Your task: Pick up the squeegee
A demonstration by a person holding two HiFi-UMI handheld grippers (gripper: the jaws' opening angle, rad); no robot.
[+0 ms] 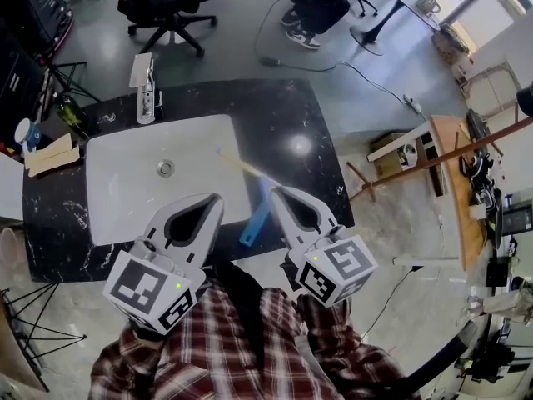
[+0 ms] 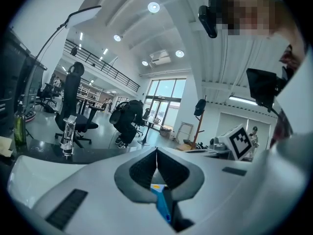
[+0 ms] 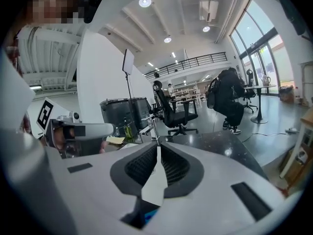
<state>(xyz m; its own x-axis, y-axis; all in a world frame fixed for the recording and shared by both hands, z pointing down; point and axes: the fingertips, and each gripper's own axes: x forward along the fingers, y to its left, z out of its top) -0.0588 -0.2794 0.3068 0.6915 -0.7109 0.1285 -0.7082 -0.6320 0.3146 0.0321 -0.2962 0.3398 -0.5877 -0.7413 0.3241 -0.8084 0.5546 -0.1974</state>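
Squeegee [image 1: 256, 217], blue-handled, is found at the right rim of the white sink [image 1: 117, 173], its pale blade end reaching out over the basin. It lies between the left gripper [image 1: 212, 200] and the right gripper [image 1: 279, 193], just beside both, and is held by neither. The fingers of both grippers are pressed together with nothing between them. In the left gripper view the blue handle is glimpsed only below the closed fingers.

For a sound pick-up, one pair of fingers would first have to be opened, then lowered astride the handle, across its length rather than along it. The grip is best taken near the middle, so that the blade end is not left to tip down. Because the handle lies low on a hard, smooth surface, the fingertips should be brought right down beside it. Otherwise it is likely to be pushed aside.

The table [image 1: 287, 119] is of glossy black marbled stone. A faucet [image 1: 145, 90] is set at the sink's far rim, and a green bottle [image 1: 71, 113] and some cardboard [image 1: 52, 155] are kept at the left. Beyond, a grey floor, an office chair [image 1: 166, 7] and a seated person's legs [image 1: 315, 11] are seen.
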